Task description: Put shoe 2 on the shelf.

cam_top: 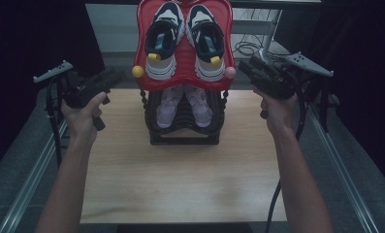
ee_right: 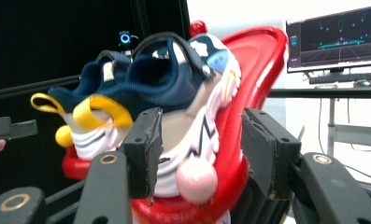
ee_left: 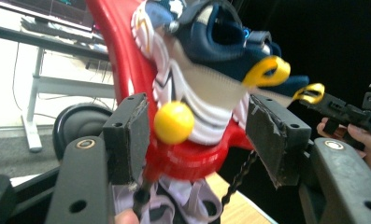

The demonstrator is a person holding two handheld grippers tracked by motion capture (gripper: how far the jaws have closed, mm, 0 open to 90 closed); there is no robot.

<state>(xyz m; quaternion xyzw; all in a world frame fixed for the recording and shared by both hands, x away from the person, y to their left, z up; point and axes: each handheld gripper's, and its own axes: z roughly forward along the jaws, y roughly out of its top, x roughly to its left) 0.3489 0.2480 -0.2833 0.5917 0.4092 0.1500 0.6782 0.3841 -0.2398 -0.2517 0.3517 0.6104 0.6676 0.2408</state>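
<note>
A red top shelf [cam_top: 184, 51] on a black rack [cam_top: 183, 133] carries a pair of navy and white sneakers [cam_top: 167, 41] with yellow heel loops. A yellow ball [cam_top: 137, 71] marks its left front corner and a pink ball [cam_top: 230, 73] its right. Pale lilac shoes [cam_top: 170, 104] sit on the tier below. My left gripper [cam_top: 113, 77] is open just left of the yellow corner; its pads [ee_left: 127, 135] flank the yellow ball [ee_left: 174, 122] without touching. My right gripper [cam_top: 243, 68] is open beside the pink corner, with the pink ball [ee_right: 196, 179] between its jaws.
The rack stands at the far middle of a wooden table [cam_top: 180, 179] with metal rails [cam_top: 32, 179] along both sides. Behind it are a desk frame and cables [cam_top: 250, 48]. A monitor [ee_right: 335, 39] glows in the right gripper view.
</note>
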